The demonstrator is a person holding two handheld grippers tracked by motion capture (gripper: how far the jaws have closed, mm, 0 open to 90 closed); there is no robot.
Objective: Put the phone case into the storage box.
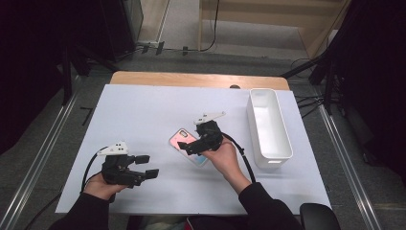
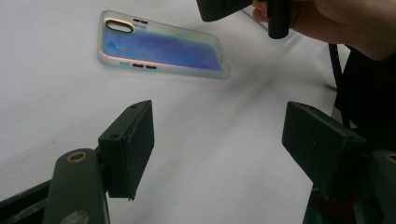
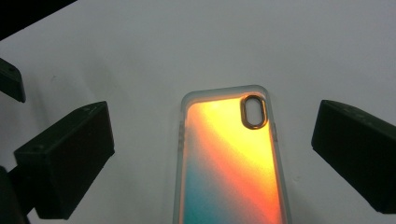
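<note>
Hovering over the phone case, the right claw is spread wide, one jaw on each side of the case, not touching it. The case lies flat on the white counter, camera cutout at its far end from the right claw, in line with the gap between the jaws. Left claw is also spread and holding nothing, well apart from the case, which sits ahead of it; a white bin stands beyond the right claw's outer side.
</note>
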